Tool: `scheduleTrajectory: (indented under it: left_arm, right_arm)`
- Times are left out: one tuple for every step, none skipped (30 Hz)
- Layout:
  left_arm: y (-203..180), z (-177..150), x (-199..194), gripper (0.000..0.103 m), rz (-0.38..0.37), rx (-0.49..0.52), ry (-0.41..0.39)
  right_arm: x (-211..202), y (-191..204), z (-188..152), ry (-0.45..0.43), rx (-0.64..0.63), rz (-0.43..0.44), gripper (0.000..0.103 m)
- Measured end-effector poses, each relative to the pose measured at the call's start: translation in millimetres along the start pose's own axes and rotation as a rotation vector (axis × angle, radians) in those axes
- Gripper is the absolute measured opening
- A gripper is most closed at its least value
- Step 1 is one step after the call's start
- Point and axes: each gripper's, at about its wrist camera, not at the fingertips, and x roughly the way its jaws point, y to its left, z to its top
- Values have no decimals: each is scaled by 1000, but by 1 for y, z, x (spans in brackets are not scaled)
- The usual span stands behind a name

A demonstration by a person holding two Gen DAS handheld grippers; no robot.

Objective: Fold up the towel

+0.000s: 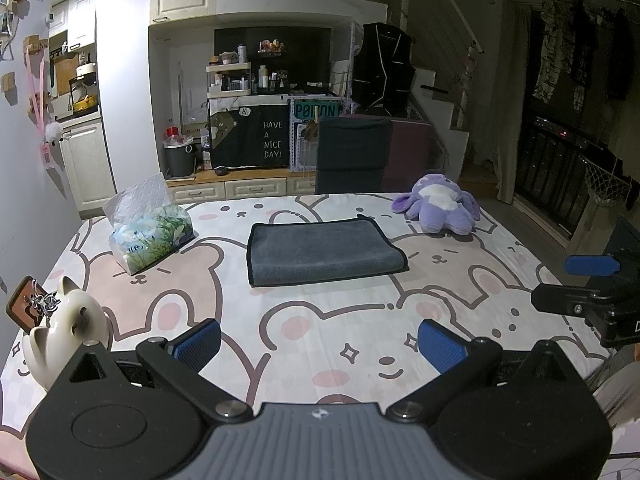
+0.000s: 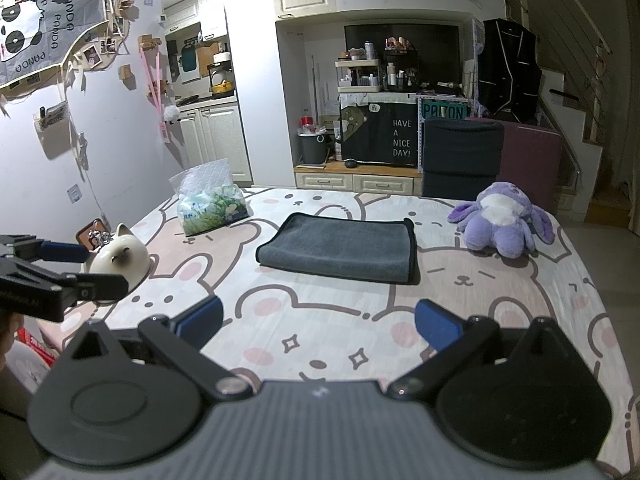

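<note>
In the middle of the worktop [image 1: 280, 320] the grey towel [image 1: 324, 252] lies folded, looking soft, light and floppy, best pinched at its near corners, while the left gripper [image 1: 320, 344] and right gripper [image 2: 320, 324] hover wide, empty

We read these inscriptions:

- "HAVE A NICE DAY!", white letters on the black cloth panel [image 1: 256, 136] hung over the cabinet front at the far wall; a small speech bubble "Hi" sits beside the bear drawn on the same cloth.
- "POISON", partly covered, on the teal sign [image 2: 444, 111] just right of that cloth.
- "PANDA", repeated several times at various angles, on the grey panda banner [image 2: 48, 28] pinned to the left wall.

The print on the tissue pack [image 1: 152, 236] is too blurred to read.
</note>
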Motion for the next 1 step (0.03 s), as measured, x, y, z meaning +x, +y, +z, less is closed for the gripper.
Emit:
scheduleTrajectory:
  left_arm:
    - [0,0,0,103,0,0,1]
  right_arm:
    - [0,0,0,0,0,0,103]
